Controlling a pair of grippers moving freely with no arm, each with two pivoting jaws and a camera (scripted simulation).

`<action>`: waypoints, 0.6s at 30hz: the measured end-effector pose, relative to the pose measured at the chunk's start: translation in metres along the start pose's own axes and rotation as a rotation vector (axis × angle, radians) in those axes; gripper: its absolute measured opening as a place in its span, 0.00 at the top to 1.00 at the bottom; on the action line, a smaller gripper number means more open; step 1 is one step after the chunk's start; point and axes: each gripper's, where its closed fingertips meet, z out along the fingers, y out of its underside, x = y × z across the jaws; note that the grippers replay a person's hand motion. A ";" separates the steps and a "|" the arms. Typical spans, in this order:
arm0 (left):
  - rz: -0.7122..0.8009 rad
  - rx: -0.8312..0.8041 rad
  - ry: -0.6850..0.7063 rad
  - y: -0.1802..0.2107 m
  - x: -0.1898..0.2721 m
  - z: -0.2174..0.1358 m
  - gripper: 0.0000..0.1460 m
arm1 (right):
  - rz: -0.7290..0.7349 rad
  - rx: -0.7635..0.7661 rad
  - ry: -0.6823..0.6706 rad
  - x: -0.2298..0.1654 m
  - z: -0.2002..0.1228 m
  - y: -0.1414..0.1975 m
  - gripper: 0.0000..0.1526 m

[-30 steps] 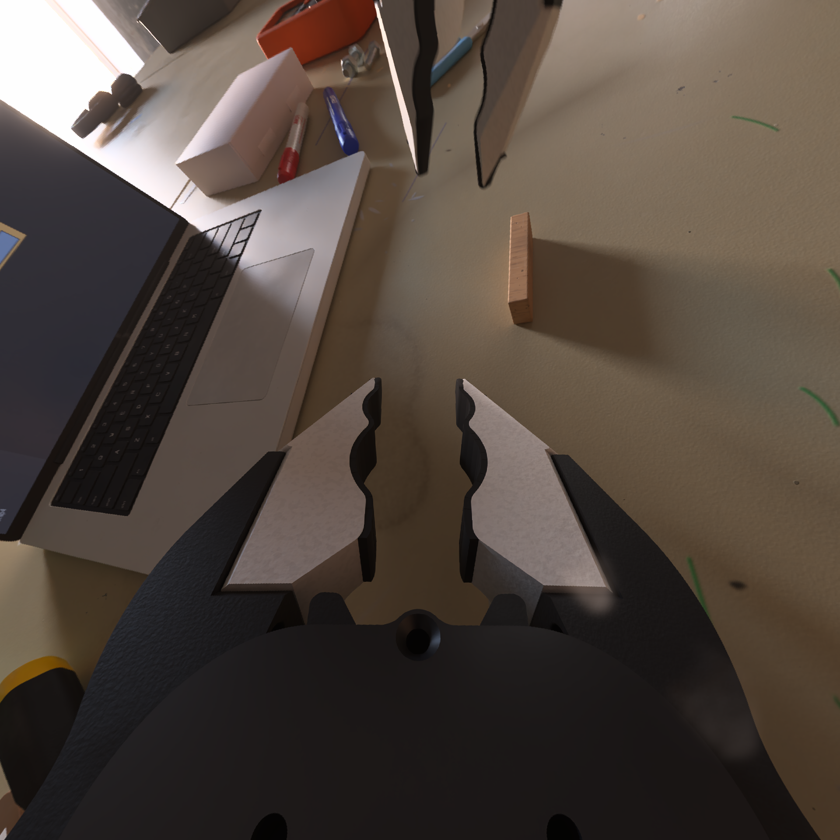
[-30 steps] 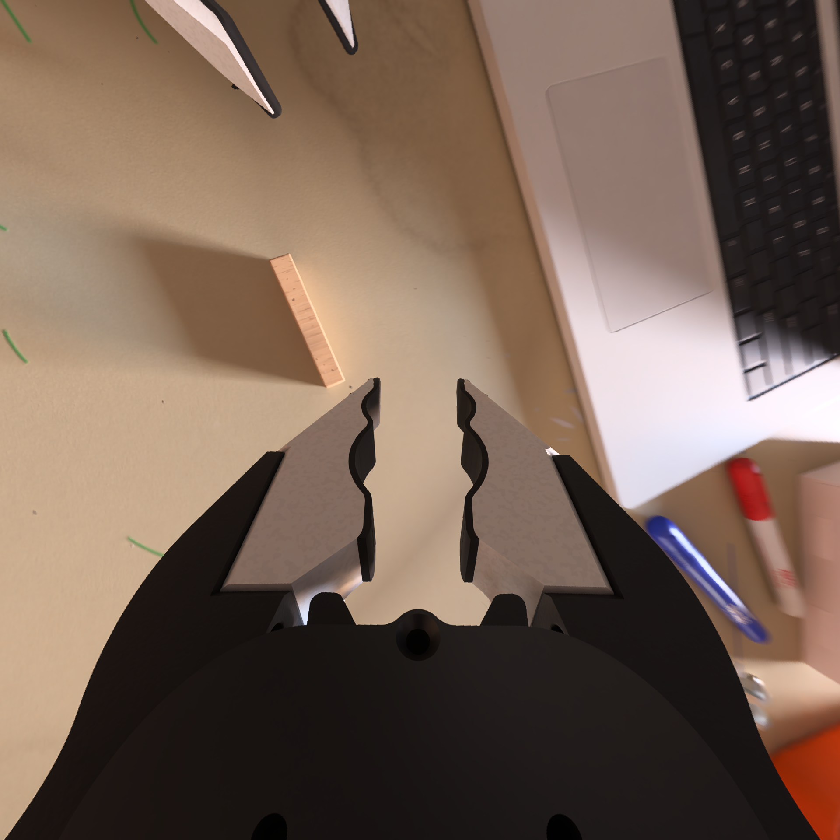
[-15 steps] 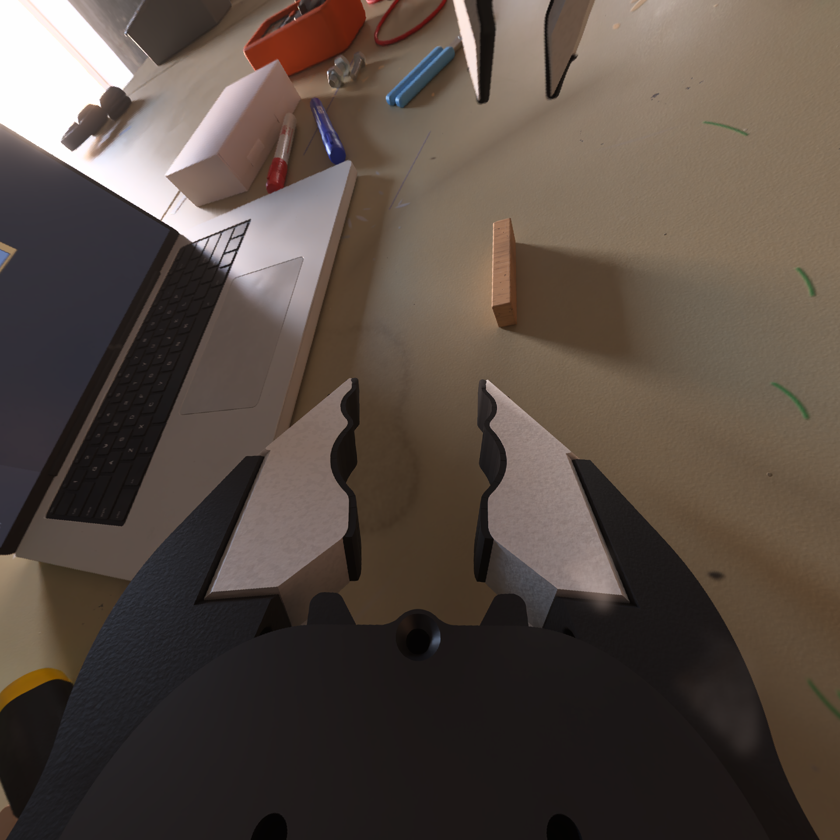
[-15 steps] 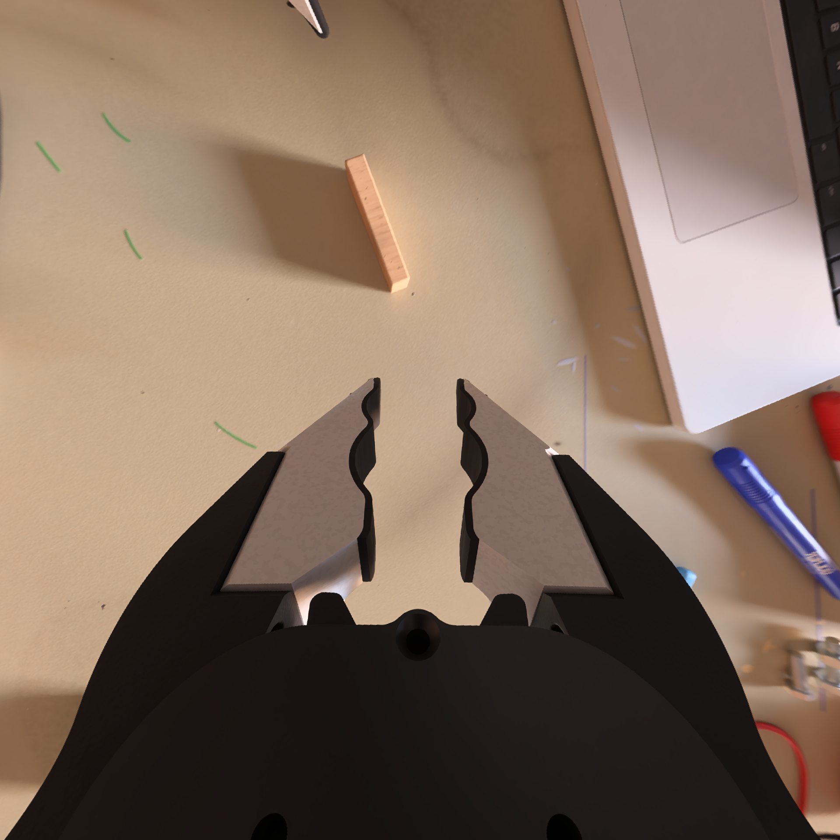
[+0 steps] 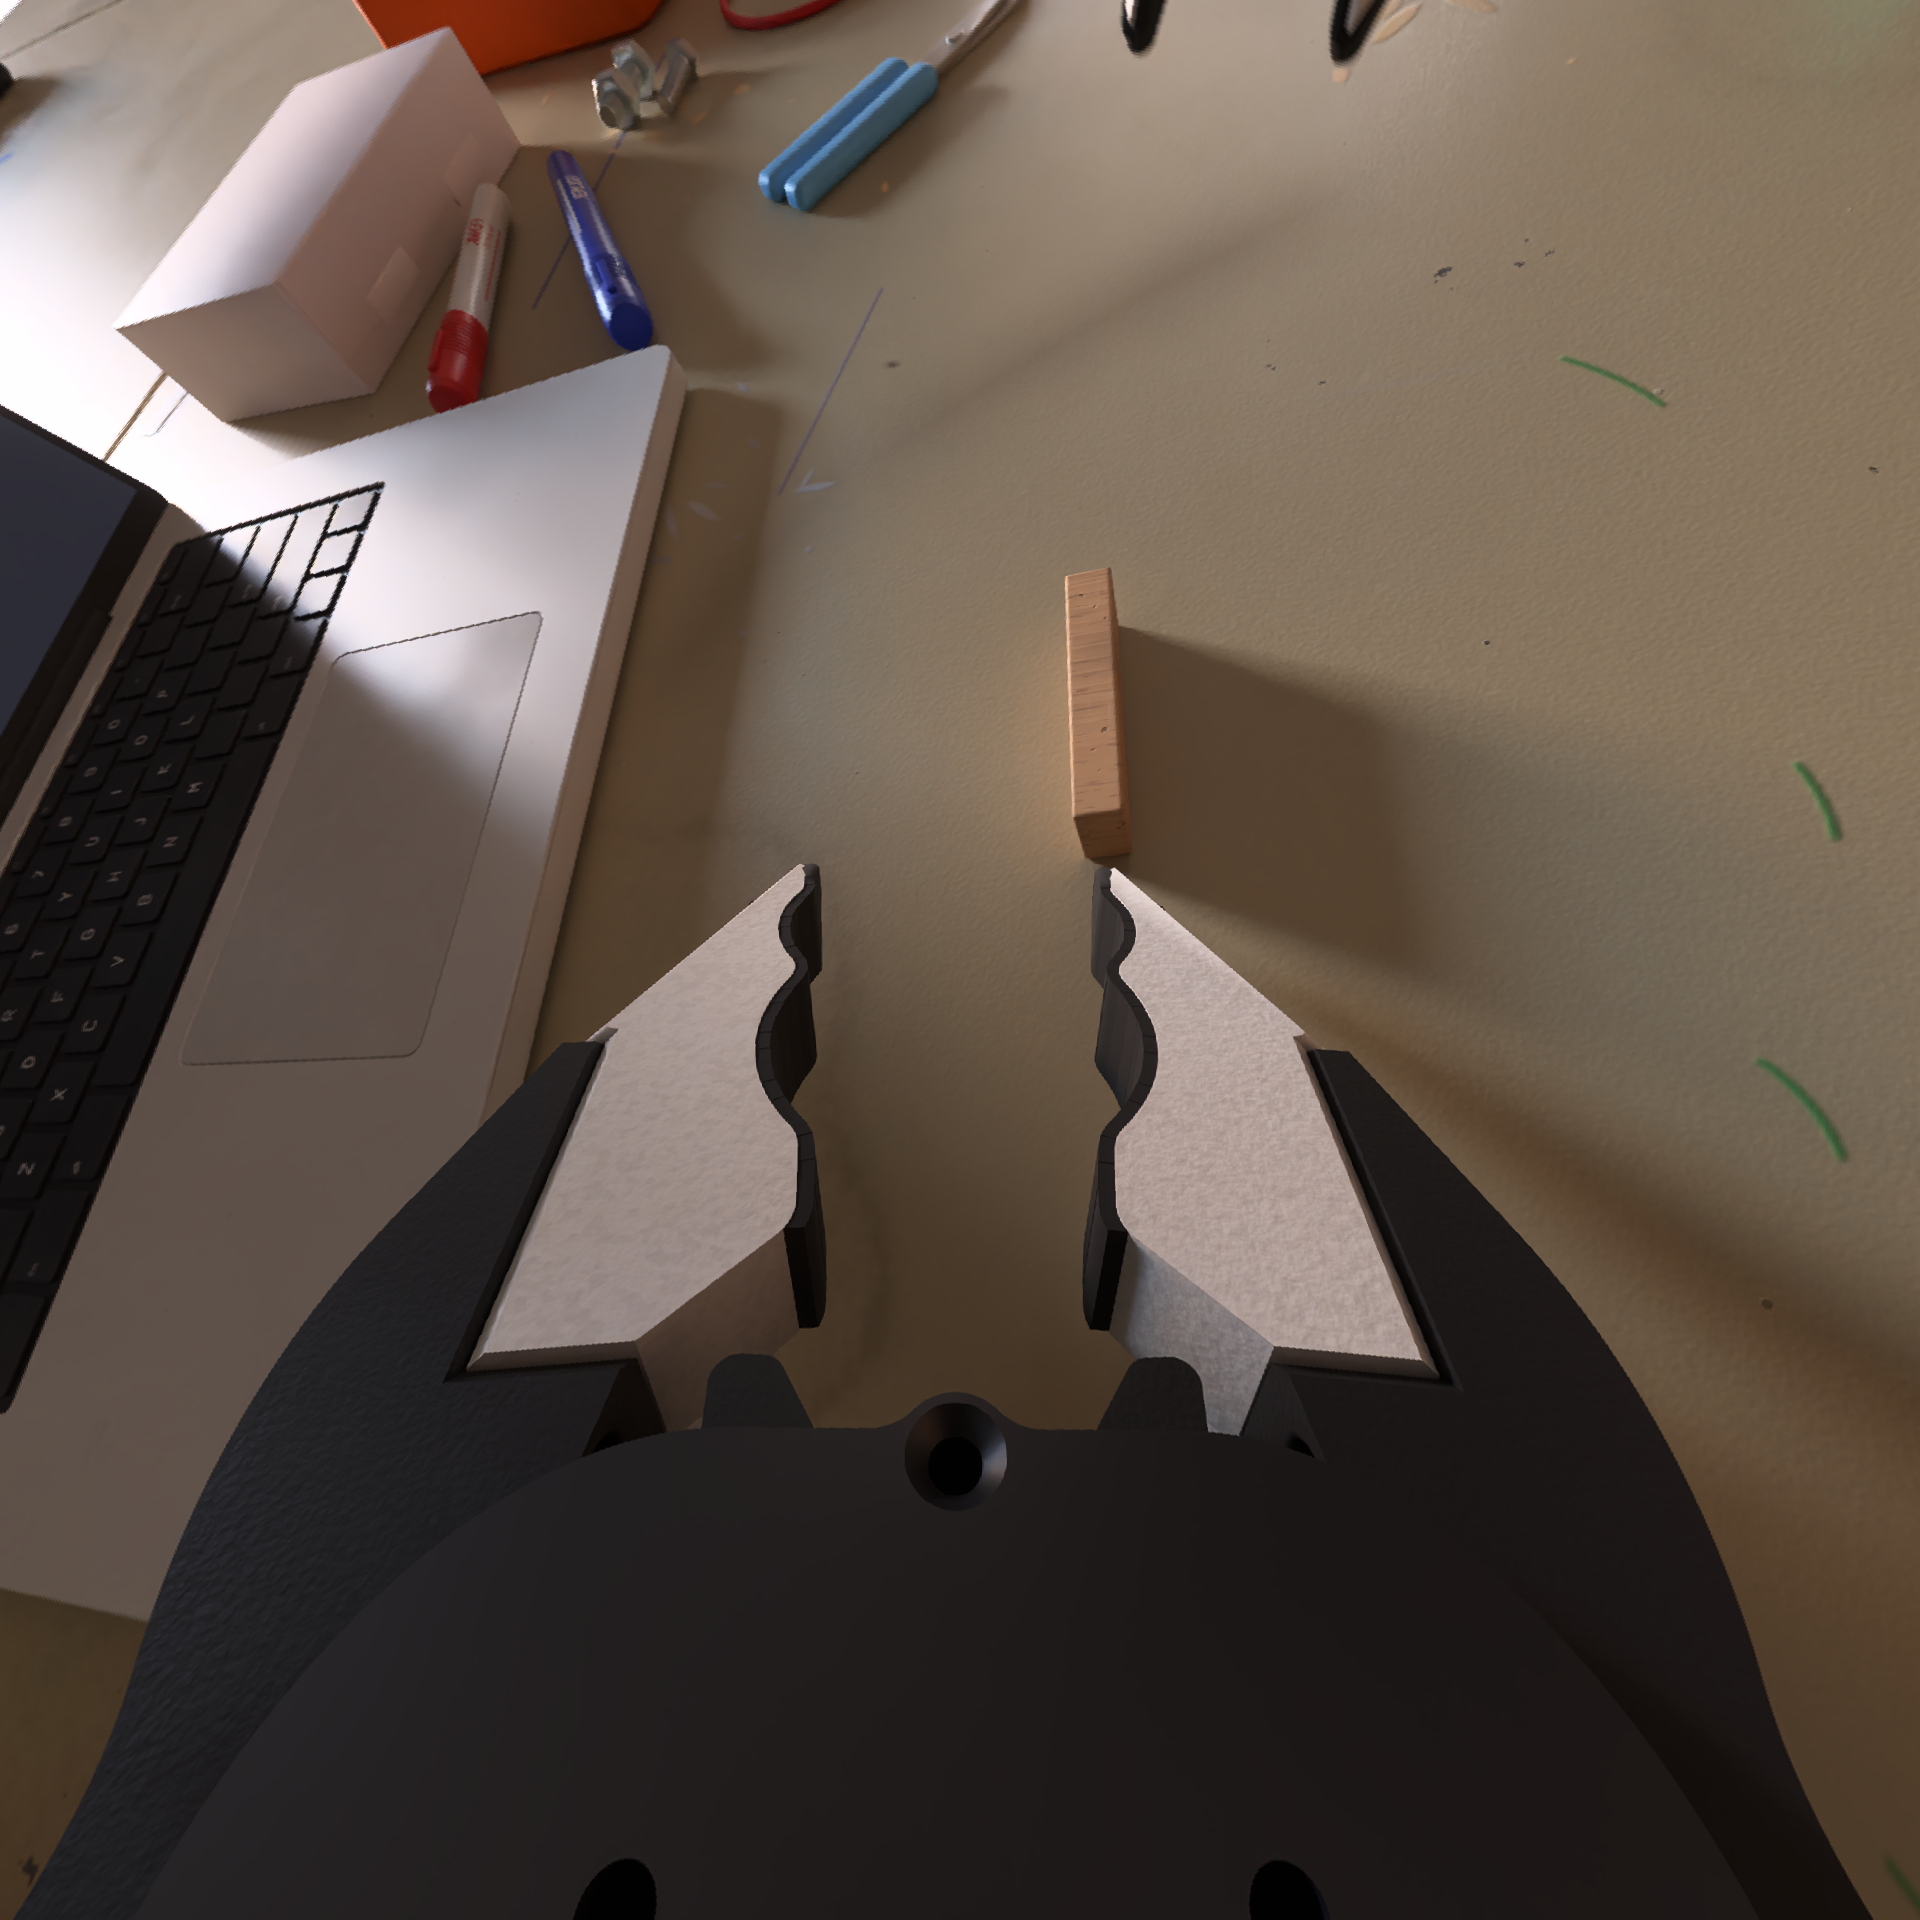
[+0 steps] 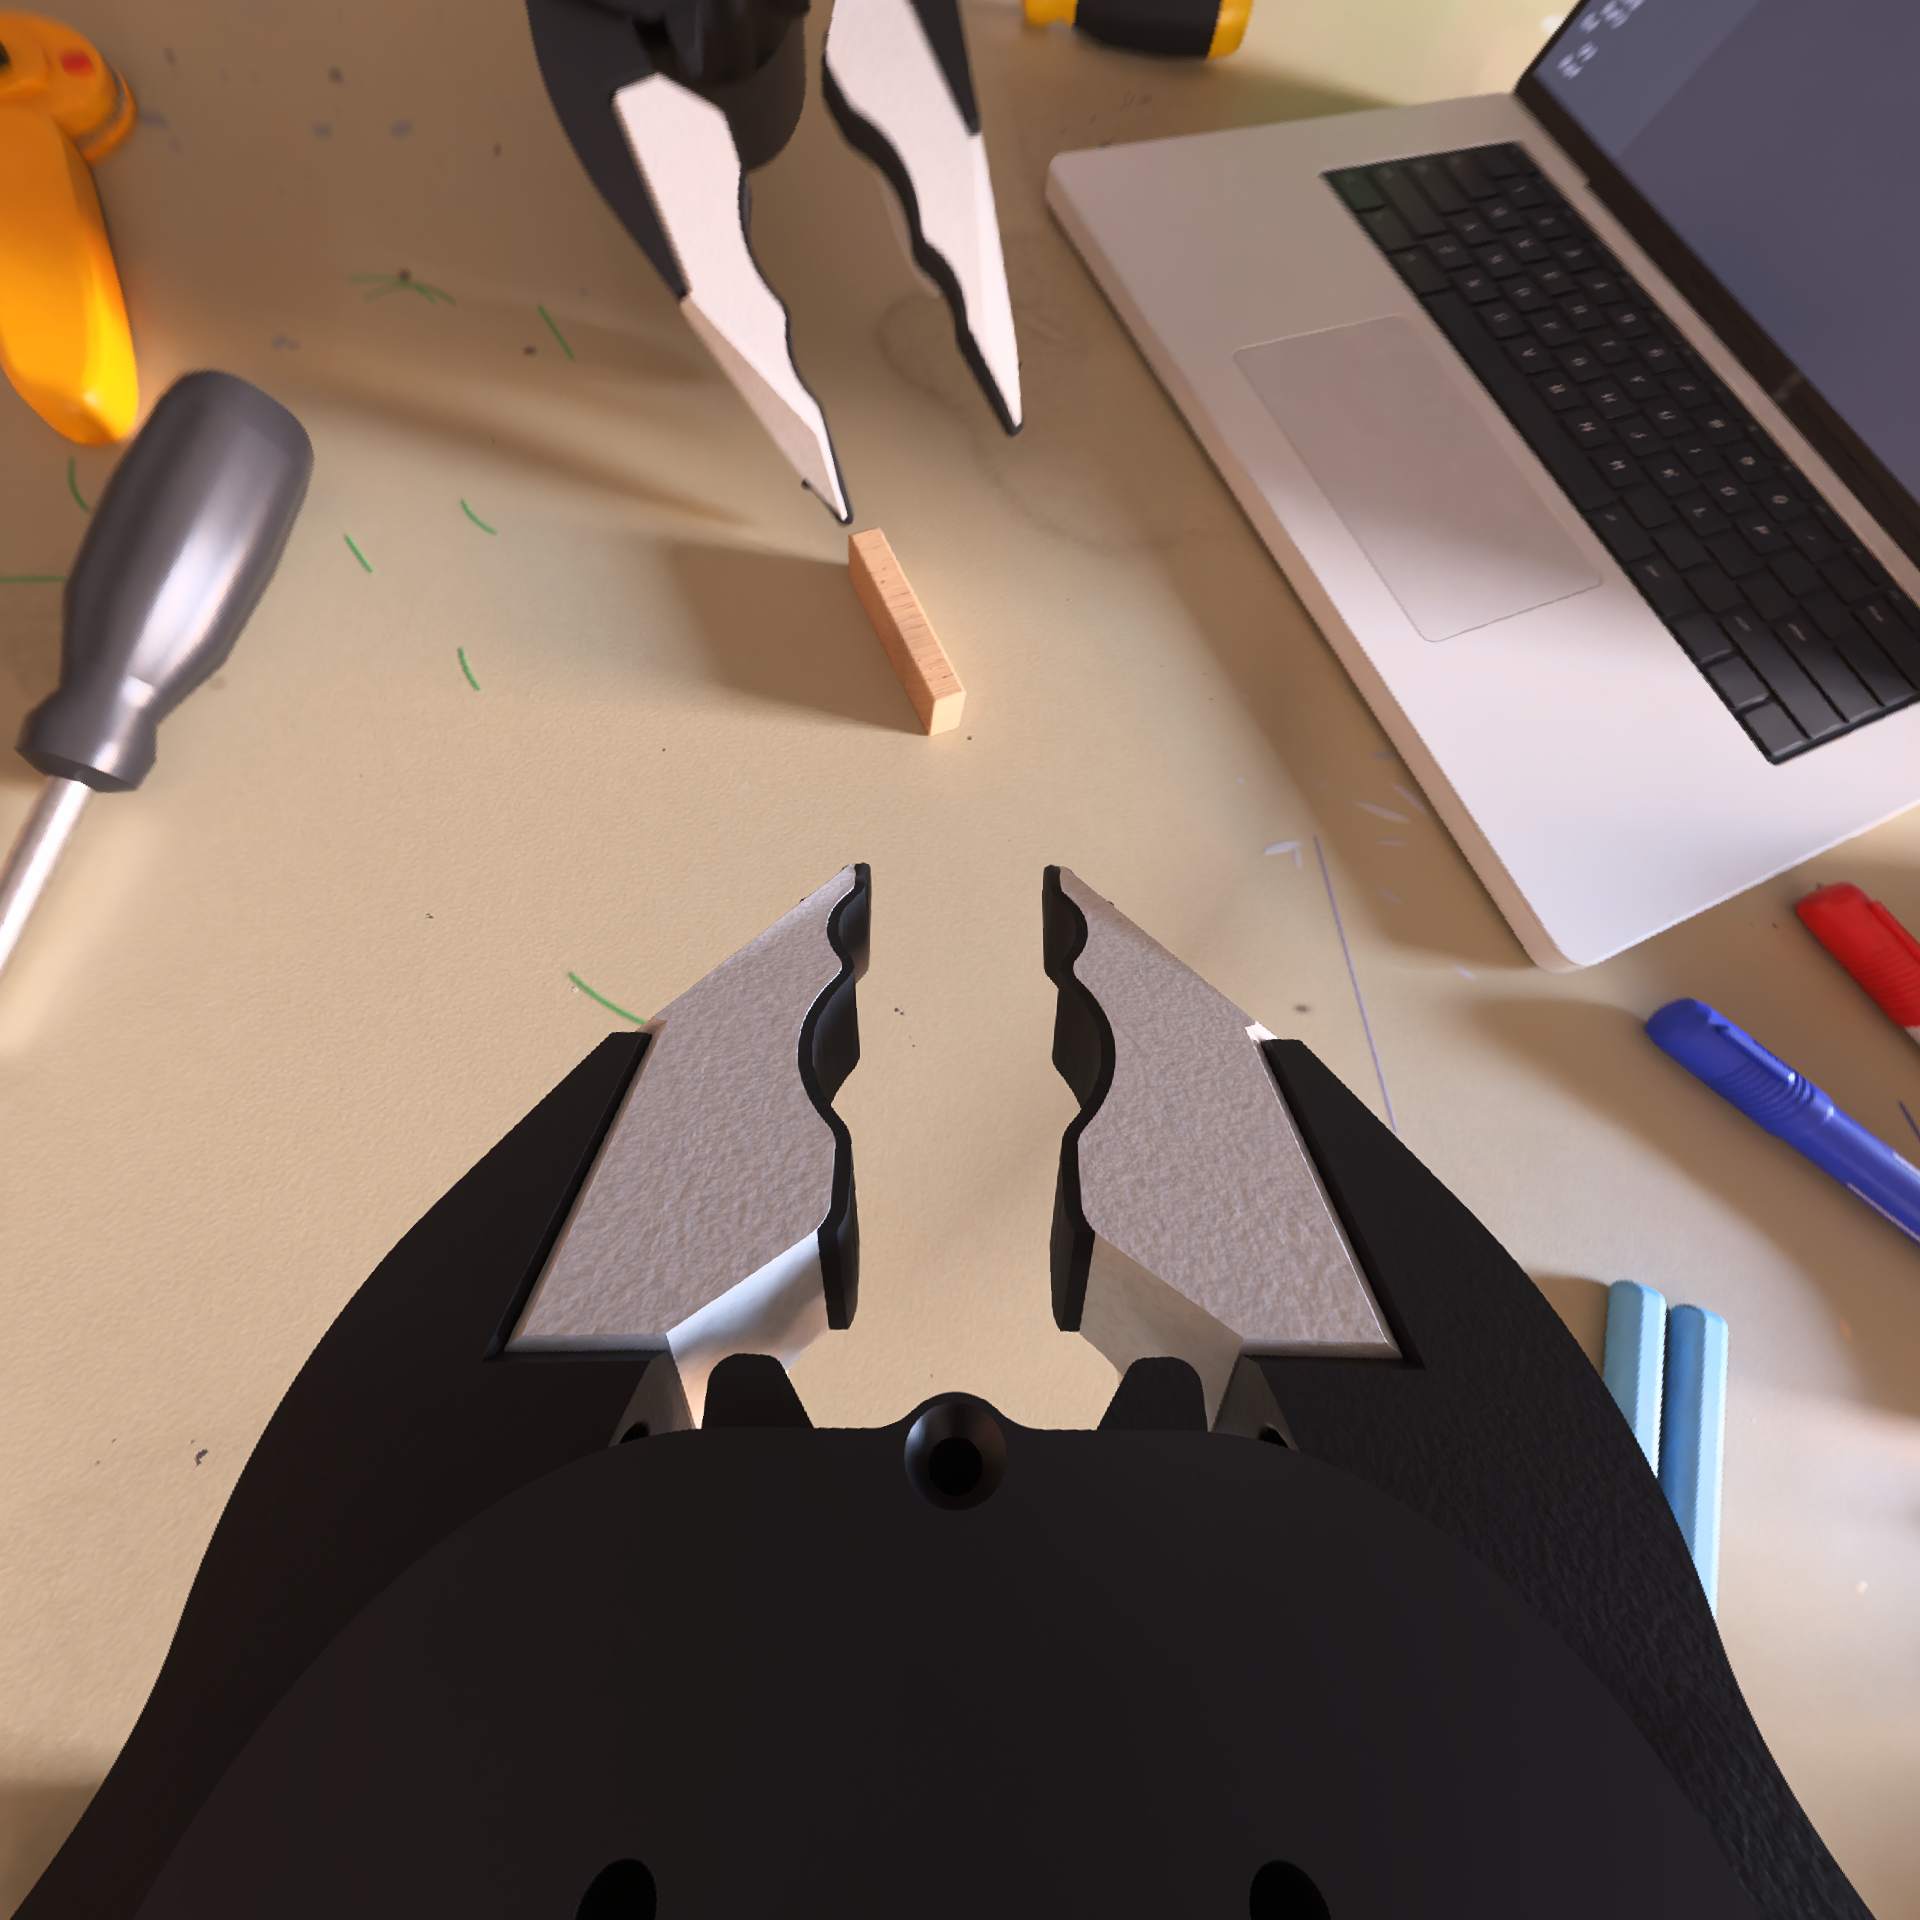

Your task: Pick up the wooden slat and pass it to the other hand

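Observation:
A small wooden slat lies flat on the beige table, ahead and slightly right of my left gripper. That gripper is open and empty, its right fingertip close to the slat's near end. In the right wrist view the slat lies ahead of my right gripper, which is open, empty and well back from it. The left gripper shows there from the far side, hovering by the slat's far end, jaws apart.
An open silver laptop lies beside the slat, also in the right wrist view. A white box, red marker, blue marker and blue-handled tool lie beyond. A screwdriver and a yellow tool lie on the other side.
My left gripper has opened wider and moved closer to the slat. My right gripper has drawn back and risen away from the slat, its jaw gap unchanged.

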 end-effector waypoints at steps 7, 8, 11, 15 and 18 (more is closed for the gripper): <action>-0.038 -0.015 0.056 -0.017 0.014 0.013 0.64 | 0.106 0.011 0.021 0.021 -0.027 0.034 0.78; -0.065 -0.040 0.062 -0.019 0.016 0.016 0.64 | 0.117 -0.002 0.017 0.021 -0.029 0.040 0.78; -0.160 -0.125 0.095 -0.024 0.025 0.029 0.63 | 0.135 -0.016 0.005 0.021 -0.030 0.051 0.78; -0.178 -0.224 0.110 -0.024 0.030 0.041 0.64 | 0.114 -0.042 0.002 0.020 -0.029 0.056 0.78; -0.173 -0.257 0.121 -0.024 0.030 0.044 0.75 | 0.099 -0.056 -0.013 0.019 -0.024 0.058 0.78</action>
